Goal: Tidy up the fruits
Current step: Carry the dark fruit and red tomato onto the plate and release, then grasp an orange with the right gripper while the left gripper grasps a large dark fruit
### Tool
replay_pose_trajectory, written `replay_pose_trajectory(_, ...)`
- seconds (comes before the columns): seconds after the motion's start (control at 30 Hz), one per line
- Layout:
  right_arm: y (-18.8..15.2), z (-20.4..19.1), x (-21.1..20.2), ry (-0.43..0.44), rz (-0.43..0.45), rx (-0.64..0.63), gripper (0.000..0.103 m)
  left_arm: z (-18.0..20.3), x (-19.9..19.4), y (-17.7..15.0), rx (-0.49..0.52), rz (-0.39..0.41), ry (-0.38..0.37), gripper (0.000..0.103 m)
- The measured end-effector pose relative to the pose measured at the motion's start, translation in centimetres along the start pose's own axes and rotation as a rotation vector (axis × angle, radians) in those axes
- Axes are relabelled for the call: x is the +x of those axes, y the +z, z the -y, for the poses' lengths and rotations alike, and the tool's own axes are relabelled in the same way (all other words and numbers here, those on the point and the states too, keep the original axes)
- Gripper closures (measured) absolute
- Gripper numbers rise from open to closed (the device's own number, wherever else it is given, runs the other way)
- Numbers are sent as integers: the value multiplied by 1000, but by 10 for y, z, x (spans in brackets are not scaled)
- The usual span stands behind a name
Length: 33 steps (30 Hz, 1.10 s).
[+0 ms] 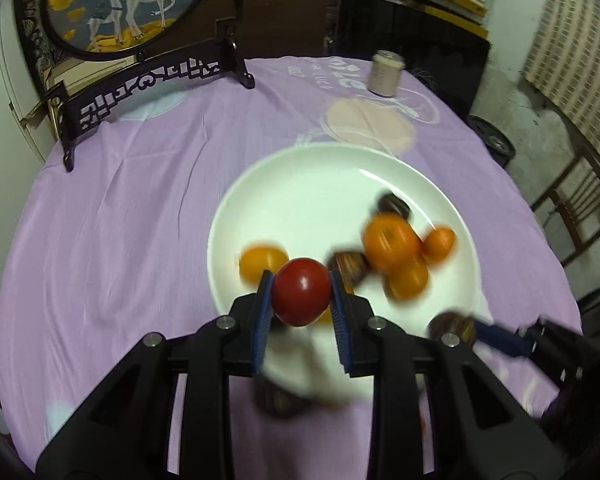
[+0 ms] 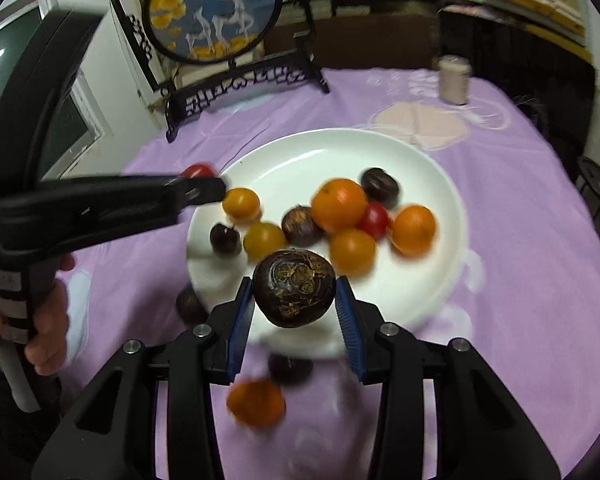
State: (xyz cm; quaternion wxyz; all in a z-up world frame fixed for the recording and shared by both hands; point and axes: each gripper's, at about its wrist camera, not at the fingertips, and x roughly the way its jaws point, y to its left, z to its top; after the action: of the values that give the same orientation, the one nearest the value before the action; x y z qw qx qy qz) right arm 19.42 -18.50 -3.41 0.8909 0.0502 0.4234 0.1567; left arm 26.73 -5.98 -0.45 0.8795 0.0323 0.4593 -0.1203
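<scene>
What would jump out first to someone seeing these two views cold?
Each hand-held gripper carries a fruit above the white plate: the left hand-held gripper clamps a red tomato, the right hand-held gripper a dark brown water chestnut. The plate, on the purple tablecloth, already holds oranges, small tomatoes and more dark fruits. Behind stands a round deer-painting screen.
</scene>
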Motion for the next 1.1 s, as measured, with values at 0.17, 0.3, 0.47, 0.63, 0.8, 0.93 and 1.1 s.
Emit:
replay_pose_trajectory(0.17, 23, 2, 40, -14, -67, -18, 62, -5, 43, 27, -11, -59, 24, 75)
replay_pose_trajectory(0.3, 28, 1, 44, -25, -51, -42, 61, -5, 57, 32, 8, -65, 17, 75)
replay_pose_trajectory(0.47, 29, 1, 38, -62, -14, -50, 44, -5, 56, 36, 15, -33, 21, 42)
replay_pose_trajectory(0.63, 9, -4, -15, -47, 43, -31, 38, -7, 8, 12, 30, 56, 43, 19)
replay_pose_trajectory(0.8, -37, -8, -62, -63, 106, -9, 30, -7, -45, -52, 42, 141, 92, 9)
replay_pose_trajectory(0.93, -61, -11, -71, -75, 74, 11, 30, -15, -61, -103, -12, 135, 79, 9)
replay_pose_trajectory(1.1, -75, -21, -72, -70, 49, 12, 30, -29, -65, -132, -54, 106, 86, 9)
